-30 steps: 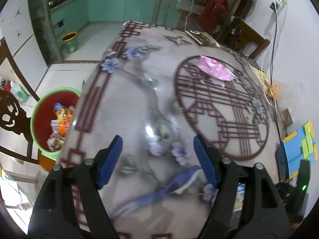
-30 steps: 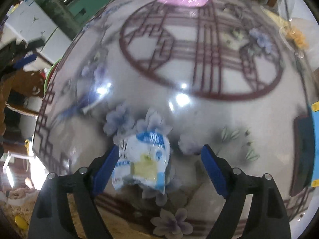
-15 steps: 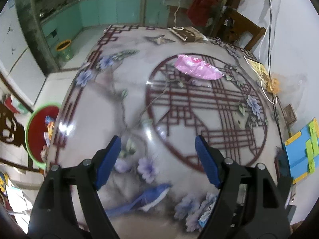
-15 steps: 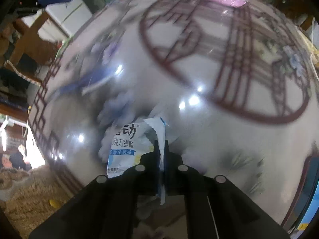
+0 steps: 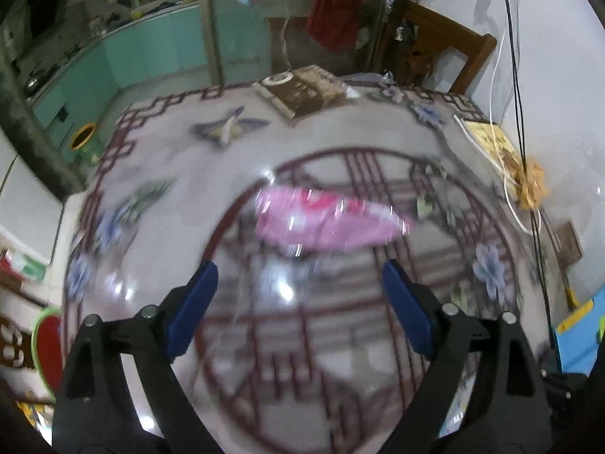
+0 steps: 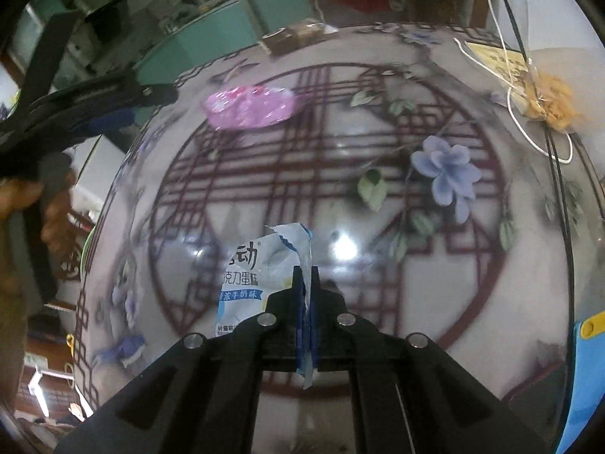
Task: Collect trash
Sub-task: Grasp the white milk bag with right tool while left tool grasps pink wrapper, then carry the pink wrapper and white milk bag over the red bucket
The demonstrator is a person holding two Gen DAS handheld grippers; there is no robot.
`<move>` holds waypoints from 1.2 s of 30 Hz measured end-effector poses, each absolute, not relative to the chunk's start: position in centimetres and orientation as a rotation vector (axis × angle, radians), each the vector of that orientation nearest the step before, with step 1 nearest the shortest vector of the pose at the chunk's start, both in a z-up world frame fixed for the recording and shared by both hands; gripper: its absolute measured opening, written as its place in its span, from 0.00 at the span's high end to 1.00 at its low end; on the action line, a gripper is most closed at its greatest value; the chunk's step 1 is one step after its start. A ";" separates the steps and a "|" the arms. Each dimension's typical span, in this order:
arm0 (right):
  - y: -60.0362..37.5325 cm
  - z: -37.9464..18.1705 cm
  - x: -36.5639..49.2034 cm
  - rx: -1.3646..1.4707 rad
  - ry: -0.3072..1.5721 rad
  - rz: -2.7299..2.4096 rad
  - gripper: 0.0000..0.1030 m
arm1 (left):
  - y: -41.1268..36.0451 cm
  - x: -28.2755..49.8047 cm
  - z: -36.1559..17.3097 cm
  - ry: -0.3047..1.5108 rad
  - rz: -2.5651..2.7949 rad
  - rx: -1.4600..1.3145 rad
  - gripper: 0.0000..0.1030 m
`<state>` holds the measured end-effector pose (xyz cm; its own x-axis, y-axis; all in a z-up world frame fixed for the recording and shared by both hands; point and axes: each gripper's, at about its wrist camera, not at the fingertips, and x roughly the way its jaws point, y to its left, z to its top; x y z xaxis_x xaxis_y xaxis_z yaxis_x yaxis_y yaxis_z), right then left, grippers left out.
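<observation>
A pink plastic wrapper [image 5: 325, 221] lies on the patterned table [image 5: 159, 227], just beyond my left gripper [image 5: 300, 283]. That gripper's jaws are opening, with nothing between the blue fingers [image 5: 194, 304]. In the right wrist view the same pink wrapper [image 6: 251, 108] lies far up the table, and the left gripper [image 6: 94, 113] hangs at the left above the table edge. My right gripper [image 6: 306, 276] is shut on a white and blue snack wrapper [image 6: 249, 280], which hangs off its left side above the table.
A red bin with a green rim [image 5: 47, 344] stands on the floor left of the table. A brown book [image 5: 302, 90] lies at the far edge. Cables [image 5: 506, 196], yellow paper and an orange clump [image 6: 552, 104] sit at the right; a blue board [image 5: 578, 336] is near the right corner.
My left gripper swept from the bin side across the table toward the pink wrapper and its jaws widened. My right gripper shut on the white and blue wrapper and lifted it forward.
</observation>
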<state>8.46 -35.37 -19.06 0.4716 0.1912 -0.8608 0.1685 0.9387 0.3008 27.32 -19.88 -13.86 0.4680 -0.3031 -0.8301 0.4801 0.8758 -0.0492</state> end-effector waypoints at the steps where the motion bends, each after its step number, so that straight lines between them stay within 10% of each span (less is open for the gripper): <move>1: -35.9 -19.2 8.8 0.383 1.087 0.009 0.97 | -20.7 28.2 -14.0 0.962 -0.529 0.225 0.14; 9: -38.2 -21.4 10.4 0.468 1.101 -0.010 0.97 | -27.1 33.2 -20.0 1.048 -0.756 0.701 0.09; 11: -38.3 -22.0 10.8 0.481 1.111 -0.009 0.97 | -27.5 34.0 -21.5 1.084 -0.730 0.718 0.38; 18: -38.6 -22.3 11.1 0.500 1.111 -0.012 0.97 | -26.3 33.9 -21.3 1.136 -0.707 0.532 0.79; 36: -33.1 -15.3 8.4 0.413 0.990 0.062 0.97 | -15.7 18.6 -7.5 0.864 -0.561 0.244 0.82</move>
